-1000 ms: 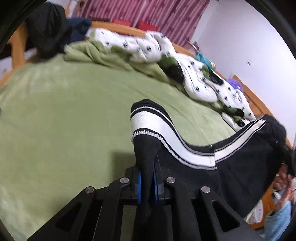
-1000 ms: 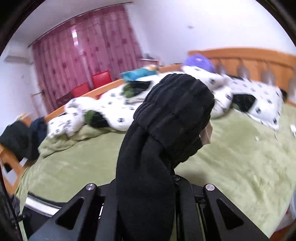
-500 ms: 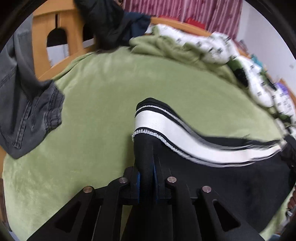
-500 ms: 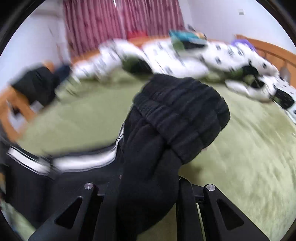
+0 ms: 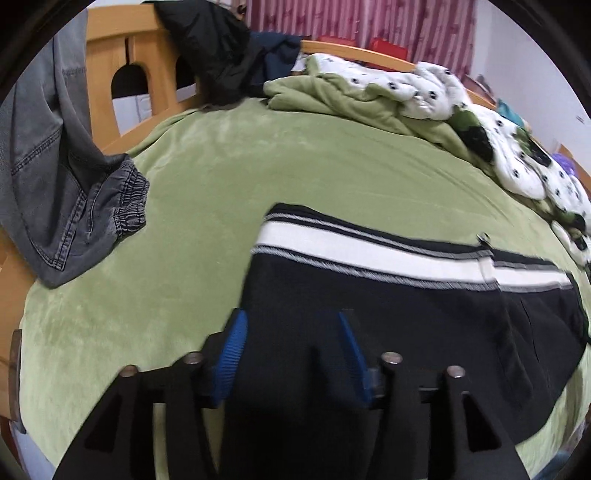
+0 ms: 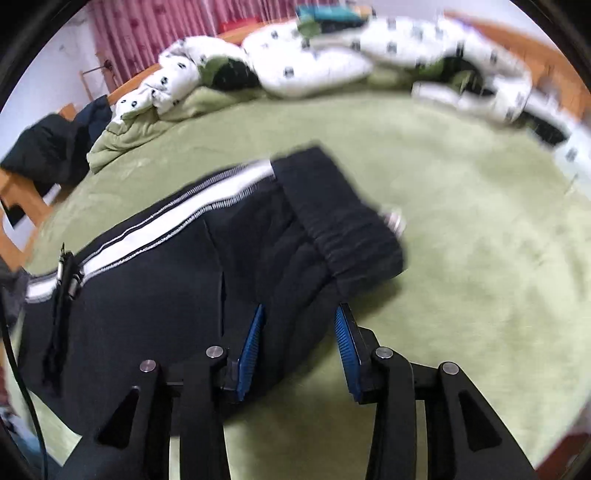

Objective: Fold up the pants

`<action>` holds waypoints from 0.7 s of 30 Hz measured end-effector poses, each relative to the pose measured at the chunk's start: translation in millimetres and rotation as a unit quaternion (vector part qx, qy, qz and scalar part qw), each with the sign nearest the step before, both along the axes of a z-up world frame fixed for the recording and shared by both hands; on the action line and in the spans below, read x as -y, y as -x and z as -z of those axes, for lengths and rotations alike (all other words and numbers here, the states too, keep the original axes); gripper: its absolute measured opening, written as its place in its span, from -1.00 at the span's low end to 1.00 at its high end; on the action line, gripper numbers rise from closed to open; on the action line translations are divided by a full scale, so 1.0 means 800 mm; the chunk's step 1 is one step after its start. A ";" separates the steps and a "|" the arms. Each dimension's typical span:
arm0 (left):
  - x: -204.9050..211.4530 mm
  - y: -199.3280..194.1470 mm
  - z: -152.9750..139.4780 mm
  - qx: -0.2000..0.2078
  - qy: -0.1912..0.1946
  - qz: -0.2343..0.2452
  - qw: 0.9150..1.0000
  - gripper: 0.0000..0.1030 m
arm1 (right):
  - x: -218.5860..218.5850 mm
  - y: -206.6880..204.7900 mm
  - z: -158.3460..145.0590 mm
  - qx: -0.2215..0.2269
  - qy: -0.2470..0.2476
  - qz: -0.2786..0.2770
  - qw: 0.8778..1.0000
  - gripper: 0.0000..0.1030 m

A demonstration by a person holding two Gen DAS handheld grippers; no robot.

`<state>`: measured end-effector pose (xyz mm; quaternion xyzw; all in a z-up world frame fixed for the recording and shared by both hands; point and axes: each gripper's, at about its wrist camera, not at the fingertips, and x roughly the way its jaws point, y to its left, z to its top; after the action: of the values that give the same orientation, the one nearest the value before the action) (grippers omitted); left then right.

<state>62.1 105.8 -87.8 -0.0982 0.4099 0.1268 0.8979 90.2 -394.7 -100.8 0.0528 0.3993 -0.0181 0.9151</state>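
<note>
Black pants with a white side stripe lie spread on the green bed. My left gripper is over one end of them, its jaws opening; the blue pads stand apart and do not press the black cloth between them. In the right wrist view the pants end in a ribbed black waistband. My right gripper is over that end, jaws opening, with loose cloth between the blue pads but not pinched.
Grey jeans hang over the wooden footboard at the left. A crumpled white spotted quilt and green blanket line the far side. Dark clothes hang on the bed frame. Red curtains hang behind.
Both grippers came down to the bed and their jaws have parted, letting go of the pants. The pants, which hung between them, now lie flat on the green cover.
</note>
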 end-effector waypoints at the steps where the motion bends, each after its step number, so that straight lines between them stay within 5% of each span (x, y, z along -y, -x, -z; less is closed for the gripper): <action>1: 0.005 0.007 0.003 0.001 0.001 0.002 1.000 0.06 | -0.005 0.010 -0.006 0.025 0.006 0.002 1.000 -0.24; 4: 0.018 0.015 0.033 -0.028 0.004 0.013 1.000 0.06 | -0.026 0.008 -0.002 0.043 0.016 -0.028 0.999 -0.23; 9: 0.036 0.024 0.062 -0.043 -0.022 0.039 0.998 0.12 | -0.051 -0.036 0.065 -0.034 0.094 -0.038 0.994 -0.22; 11: 0.029 0.034 0.047 -0.036 0.008 0.045 0.998 0.12 | -0.053 -0.029 0.060 -0.024 0.099 -0.032 0.994 -0.22; 16: -0.013 0.102 0.017 0.043 0.083 0.005 0.996 0.18 | -0.043 -0.010 0.028 -0.008 0.018 -0.010 1.000 -0.24; 21: -0.053 0.127 0.059 0.018 0.192 -0.037 0.981 0.18 | -0.056 0.012 0.014 0.020 0.015 -0.013 1.000 -0.23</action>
<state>-39.9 148.2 -135.0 -0.2862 0.4065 0.0766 0.8643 80.3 -349.6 -112.1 0.0342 0.3808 -0.0106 0.9239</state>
